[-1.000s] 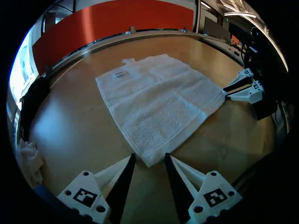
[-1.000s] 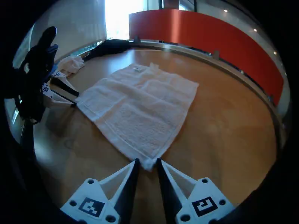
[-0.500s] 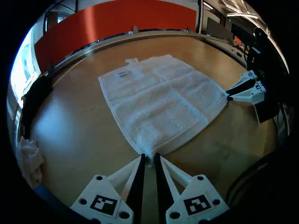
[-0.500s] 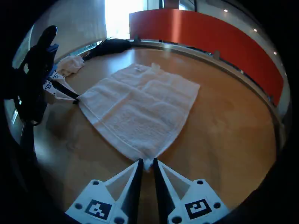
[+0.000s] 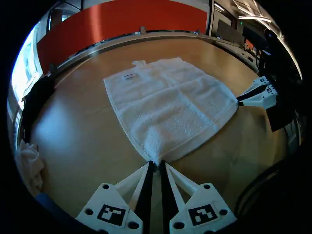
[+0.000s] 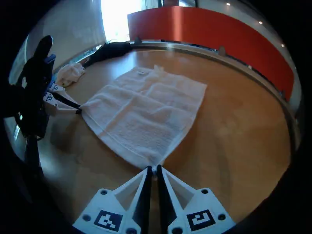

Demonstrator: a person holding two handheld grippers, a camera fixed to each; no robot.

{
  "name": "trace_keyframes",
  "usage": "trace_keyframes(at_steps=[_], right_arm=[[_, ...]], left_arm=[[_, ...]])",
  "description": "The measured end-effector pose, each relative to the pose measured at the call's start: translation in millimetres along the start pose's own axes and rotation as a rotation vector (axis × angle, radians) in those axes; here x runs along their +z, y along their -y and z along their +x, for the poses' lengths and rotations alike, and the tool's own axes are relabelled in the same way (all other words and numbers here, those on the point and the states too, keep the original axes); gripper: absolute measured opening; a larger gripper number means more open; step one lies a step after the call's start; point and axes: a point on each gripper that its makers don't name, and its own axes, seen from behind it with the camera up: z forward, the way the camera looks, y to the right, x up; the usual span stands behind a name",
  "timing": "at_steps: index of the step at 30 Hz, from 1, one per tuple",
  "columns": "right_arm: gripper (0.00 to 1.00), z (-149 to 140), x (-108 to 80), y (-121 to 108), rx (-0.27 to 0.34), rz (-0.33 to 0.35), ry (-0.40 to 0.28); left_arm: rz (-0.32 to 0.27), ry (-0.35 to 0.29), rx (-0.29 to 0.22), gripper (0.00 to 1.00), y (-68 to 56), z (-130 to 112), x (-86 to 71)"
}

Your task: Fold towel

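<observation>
towel point(image 5: 171, 97) lies spread, neighbouring corners pinched tight by the low, level left claw point(image 5: 156, 165) and right claw point(image 6: 153, 169).

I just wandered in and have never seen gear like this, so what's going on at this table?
Someone is working two hand-held grippers to fold a white towel that lies spread on a wooden table. The left gripper is clamped on one corner and the right gripper on the neighbouring corner. The cloth puckers a little by the left gripper, and no fold is made yet.
</observation>
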Motion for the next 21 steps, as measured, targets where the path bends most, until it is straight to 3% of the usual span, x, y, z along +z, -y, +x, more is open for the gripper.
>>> trace_keyframes(at_steps=[5, 11, 21], right_arm=[[0.10, -1.0, -2.2, 3.0, 0.043, 0.031, 0.028], [0.09, 4.6, -9.2, 6.8, 0.043, 0.046, 0.019], [0.09, 36.7, -39.2, 16.1, 0.052, 0.052, -0.053]], left_arm=[[0.000, 0.003, 0.008, 0.13, 0.2, 0.8, 0.1], [-0.003, -0.003, -0.002, 0.13, -1.3, 5.1, -3.8], [-0.016, -0.034, -0.060, 0.13, -4.6, 27.6, -33.4]])
